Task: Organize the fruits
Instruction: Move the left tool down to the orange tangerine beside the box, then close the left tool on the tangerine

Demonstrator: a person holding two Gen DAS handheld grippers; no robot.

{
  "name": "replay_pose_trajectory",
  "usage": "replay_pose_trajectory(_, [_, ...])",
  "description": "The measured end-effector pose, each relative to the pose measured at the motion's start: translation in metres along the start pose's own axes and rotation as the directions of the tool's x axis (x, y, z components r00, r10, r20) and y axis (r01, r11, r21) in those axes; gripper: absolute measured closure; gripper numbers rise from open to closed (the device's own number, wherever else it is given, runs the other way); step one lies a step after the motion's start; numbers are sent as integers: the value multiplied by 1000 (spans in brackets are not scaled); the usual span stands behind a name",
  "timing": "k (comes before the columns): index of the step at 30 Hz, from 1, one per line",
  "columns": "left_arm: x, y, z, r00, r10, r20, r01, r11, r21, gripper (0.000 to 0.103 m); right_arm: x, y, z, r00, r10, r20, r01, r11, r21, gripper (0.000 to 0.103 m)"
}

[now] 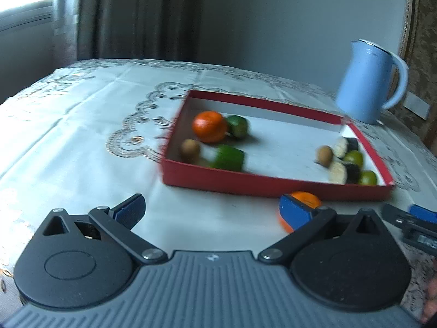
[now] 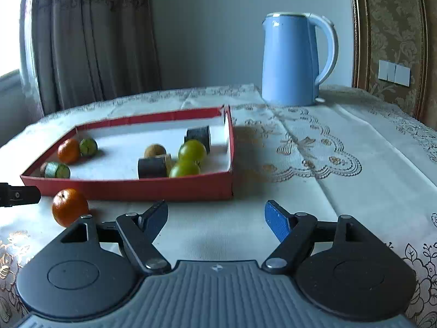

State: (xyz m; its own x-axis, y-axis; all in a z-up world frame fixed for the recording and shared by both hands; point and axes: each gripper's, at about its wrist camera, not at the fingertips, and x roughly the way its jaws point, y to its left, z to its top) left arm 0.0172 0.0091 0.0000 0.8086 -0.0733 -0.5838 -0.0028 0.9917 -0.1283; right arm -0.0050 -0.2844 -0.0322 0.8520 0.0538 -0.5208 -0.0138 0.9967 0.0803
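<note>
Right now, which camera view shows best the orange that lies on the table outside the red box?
The right wrist view: the orange sits whole and sharp on the tablecloth, in front of the red box. In the left wrist view the same orange is blurred and half hidden behind a finger of the left gripper.

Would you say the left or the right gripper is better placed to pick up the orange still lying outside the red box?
Left, probably: the orange lies right at the open left gripper's finger, while it sits off beside the right gripper.

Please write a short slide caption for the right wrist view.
Open right gripper faces a red tray of fruits; one orange lies outside it.
</note>
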Motion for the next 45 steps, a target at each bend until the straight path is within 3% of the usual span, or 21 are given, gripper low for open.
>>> replay_pose_trajectory(10, [7,-30,-4,998,-64,-25,65,998,20,0,8,-5,-1,999,-3,-51,4,1000,28,21])
replay_pose_trajectory(26, [29,-46,-7,998,-36,-60,38,999,34,1,10,-3,0,996,-51,-68,52,998,19,19])
replay_pose_trajectory(30, [29,-51,-7,997,-54,-54,58,996,62,16,11,-2,0,996,-51,-71,52,999,16,19])
replay_pose_trajectory(34, [31,-56,-9,996,-62,-61,68,993,95,23,11,-2,-1,996,-51,-72,52,999,16,18])
replay_pose_trajectory(38, [29,-60,-9,993,-100,-63,106,988,114,44,11,-2,0,996,-53,-75,54,998,12,18])
replay_pose_trajectory(45, [26,-68,-10,991,-117,-70,127,981,146,63,11,-1,-1,996,-55,-76,56,998,11,18])
